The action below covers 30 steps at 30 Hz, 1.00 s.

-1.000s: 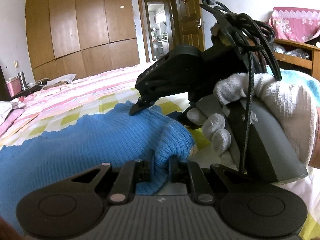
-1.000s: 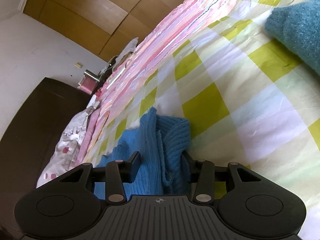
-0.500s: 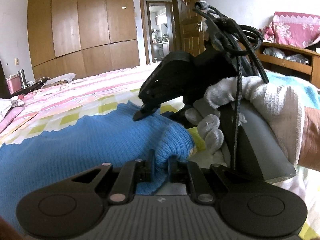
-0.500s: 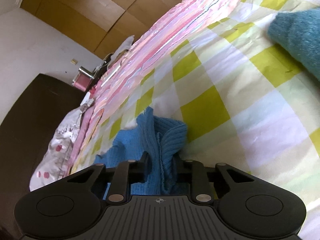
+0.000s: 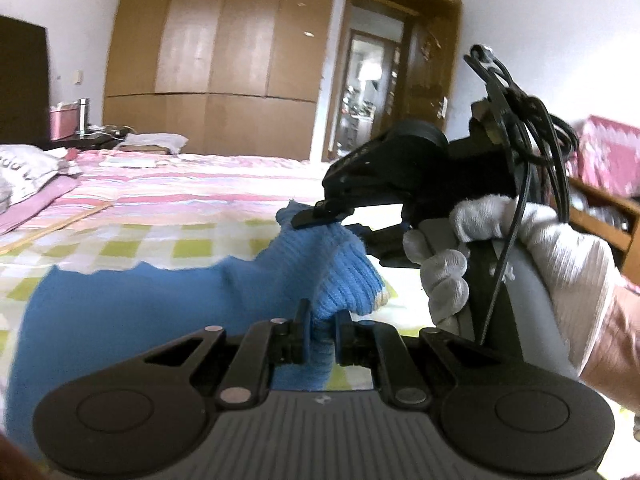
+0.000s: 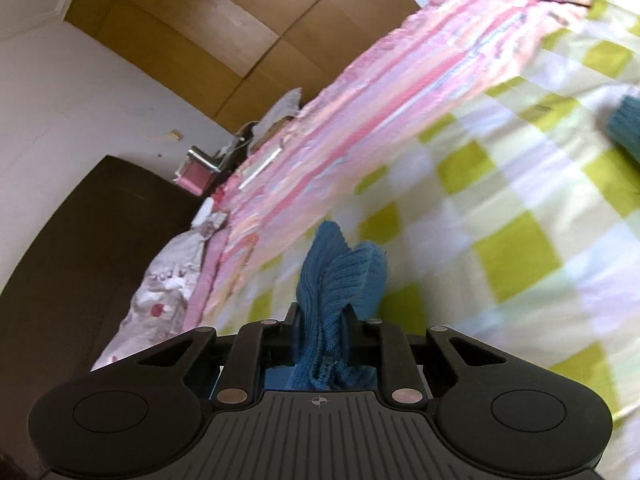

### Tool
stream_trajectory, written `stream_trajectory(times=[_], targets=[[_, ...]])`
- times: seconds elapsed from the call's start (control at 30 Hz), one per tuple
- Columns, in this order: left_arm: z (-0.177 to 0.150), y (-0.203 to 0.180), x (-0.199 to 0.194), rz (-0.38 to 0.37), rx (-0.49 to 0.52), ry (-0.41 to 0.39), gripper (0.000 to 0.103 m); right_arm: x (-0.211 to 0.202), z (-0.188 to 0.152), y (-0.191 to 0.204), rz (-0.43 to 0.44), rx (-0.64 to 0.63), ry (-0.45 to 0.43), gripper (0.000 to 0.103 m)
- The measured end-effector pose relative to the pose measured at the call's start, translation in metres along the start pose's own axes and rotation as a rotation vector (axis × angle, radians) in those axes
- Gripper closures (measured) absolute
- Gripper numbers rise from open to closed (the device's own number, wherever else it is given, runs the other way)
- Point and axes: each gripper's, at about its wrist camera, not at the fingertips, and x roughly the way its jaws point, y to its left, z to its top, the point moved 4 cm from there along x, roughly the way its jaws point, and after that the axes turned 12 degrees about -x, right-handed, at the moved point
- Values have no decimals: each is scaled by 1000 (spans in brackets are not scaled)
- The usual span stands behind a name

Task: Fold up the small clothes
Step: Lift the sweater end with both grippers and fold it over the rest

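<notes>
A blue knitted garment (image 5: 160,304) hangs lifted over the checked bedspread (image 5: 168,240). My left gripper (image 5: 320,326) is shut on a bunched ribbed edge of it. My right gripper (image 6: 322,322) is shut on another bunched edge of the garment (image 6: 340,276). In the left wrist view the right gripper (image 5: 320,216), held in a white-gloved hand (image 5: 516,236), pinches the cloth just beyond and above my left one. The two grips are close together.
A teal knitted item (image 6: 626,124) lies on the bed at right. A pink striped cover (image 6: 400,92) spans the far side. Pillows (image 6: 172,276) sit by a dark headboard (image 6: 92,240). Wooden wardrobes (image 5: 216,60) and a shelf (image 5: 600,216) stand beyond.
The right gripper has closed on the blue cloth. Both grippers have risen, lifting the garment's edge off the bed, and the views have tilted up.
</notes>
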Motion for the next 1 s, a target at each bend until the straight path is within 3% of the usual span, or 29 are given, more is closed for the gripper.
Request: stream_trajectory(times=[0.47, 1.0], targets=[[21, 84, -45, 100, -96, -74, 86, 59, -25, 110, 56, -135, 78, 85], [9, 163, -72, 194, -234, -27, 87, 131, -91, 188, 25, -321, 225, 85]])
